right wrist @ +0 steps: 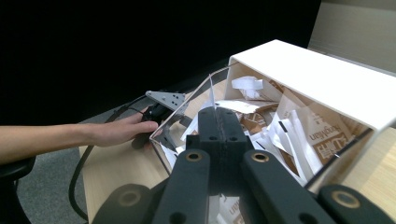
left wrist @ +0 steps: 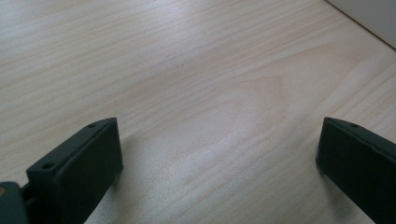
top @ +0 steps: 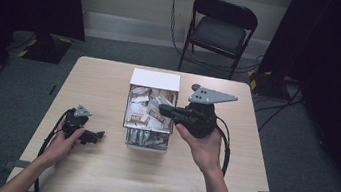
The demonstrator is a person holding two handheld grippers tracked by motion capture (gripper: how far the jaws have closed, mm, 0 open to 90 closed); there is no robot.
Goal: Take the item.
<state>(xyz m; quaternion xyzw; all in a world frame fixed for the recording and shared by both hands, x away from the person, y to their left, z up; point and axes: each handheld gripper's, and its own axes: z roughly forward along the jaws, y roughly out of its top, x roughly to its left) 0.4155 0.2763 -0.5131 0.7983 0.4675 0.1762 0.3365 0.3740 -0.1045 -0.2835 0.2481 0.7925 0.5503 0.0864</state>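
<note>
pinching a white sachet point(right wrist: 211, 93), the right hand-held gripper point(right wrist: 218, 122) sits closed.

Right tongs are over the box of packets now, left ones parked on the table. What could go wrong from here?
The right tongs are shut, seemingly on a thin white packet; that looks a slight hold, so it may slip out. They sit close to the box's clear wall, so a sideways pull could catch it and drag the box, which nothing steadies: the left tongs rest open on the table, apart from it.
</note>
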